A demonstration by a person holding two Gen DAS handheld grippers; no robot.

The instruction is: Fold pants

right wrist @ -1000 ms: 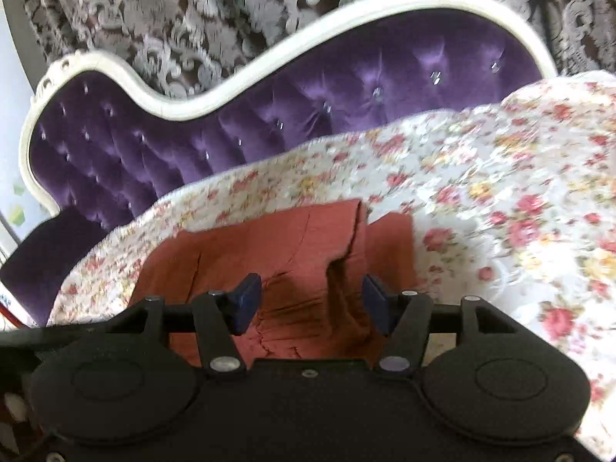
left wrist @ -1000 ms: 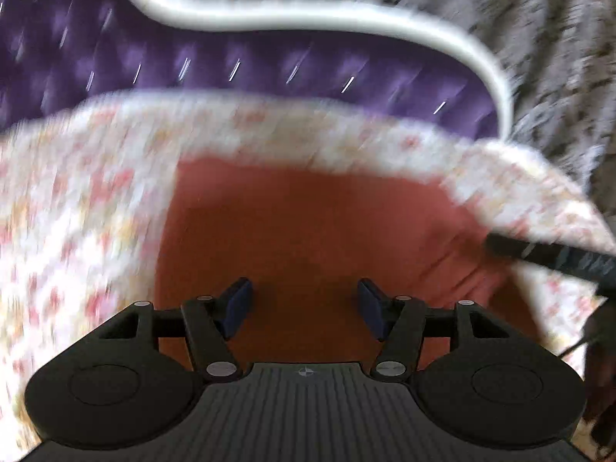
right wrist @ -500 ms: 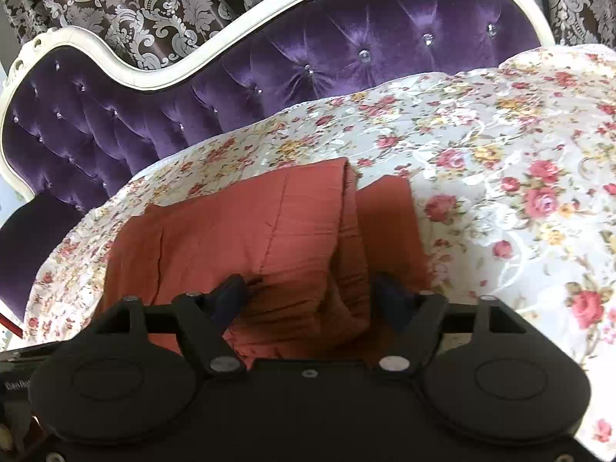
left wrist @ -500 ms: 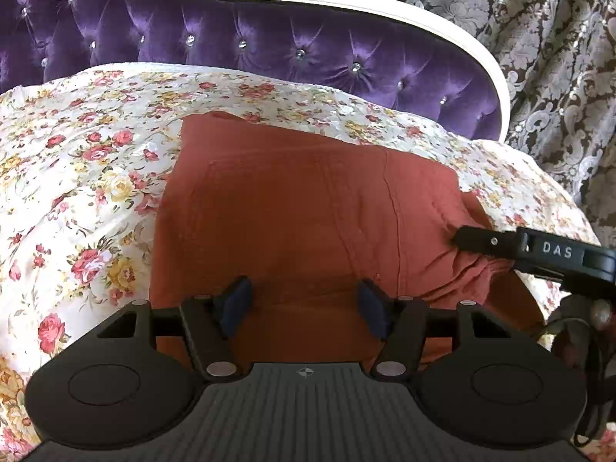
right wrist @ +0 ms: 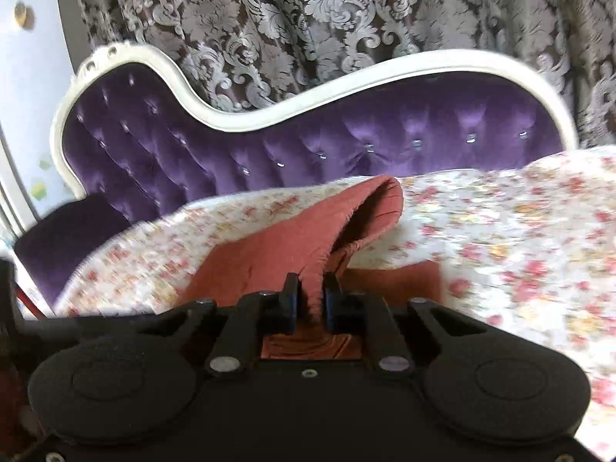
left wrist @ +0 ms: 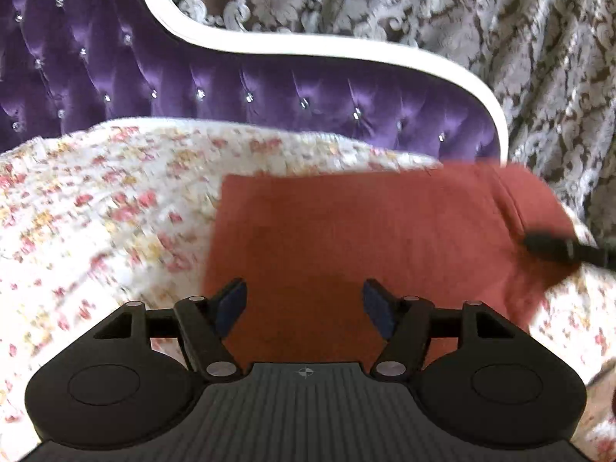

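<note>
- Where the floral bedspread [right wrist: 500,223] meets the purple tufted headboard [right wrist: 346,146], the rust pants [left wrist: 365,231] lie.
- Patterned curtain [right wrist: 308,19] hangs behind.
- Left gripper [left wrist: 306,304]: jaws opening, nothing between.
- Right gripper [right wrist: 310,300]: closing, pinching a raised pants fold.

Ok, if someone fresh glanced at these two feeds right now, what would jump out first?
Probably the rust-red pants, bright against the floral bedspread, with one edge pulled up between the pads of the right gripper, whose jaws are closing on it. Behind runs the tufted purple headboard. The left gripper, jaws opening with nothing gripped, hangs over the flat part of the pants.
</note>
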